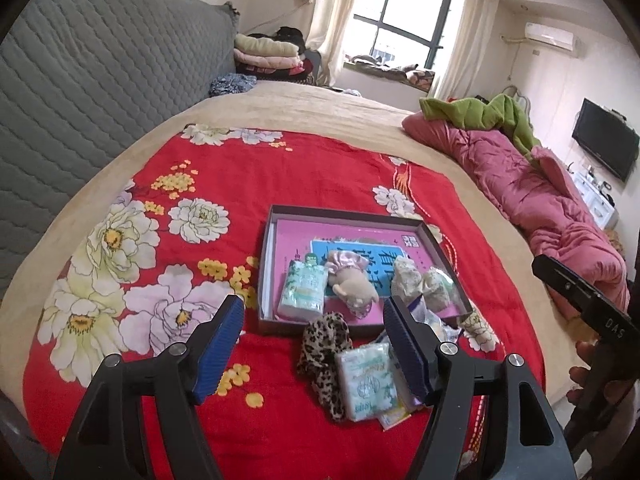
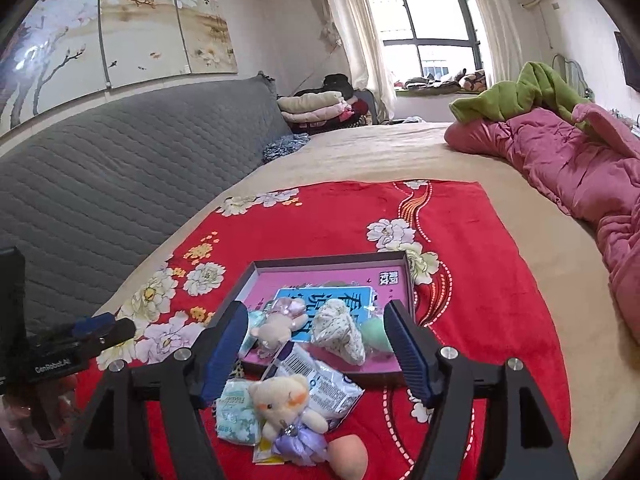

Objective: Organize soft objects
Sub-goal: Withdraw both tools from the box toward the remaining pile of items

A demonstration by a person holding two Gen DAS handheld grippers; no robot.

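Left wrist: left gripper [image 1: 314, 346] jaws apart, empty, hovering over leopard scrunchie [image 1: 322, 354] and tissue pack [image 1: 367, 381] lying just outside the box [image 1: 267, 264]. Best to centre on one item and close gently.

Right wrist: right gripper [image 2: 316, 350] also spread, nothing held, above the bear plush [image 2: 286, 406] and peach sponge [image 2: 347, 458] on the red blanket [image 2: 460, 280]. Grab the bear's body, not the ribbon.

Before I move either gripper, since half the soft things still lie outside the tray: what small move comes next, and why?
Probably lower the right gripper onto the plush bear. Its jaws stand open and empty, the bear lies between them just short of the tray, and the tray's far half looks bare.
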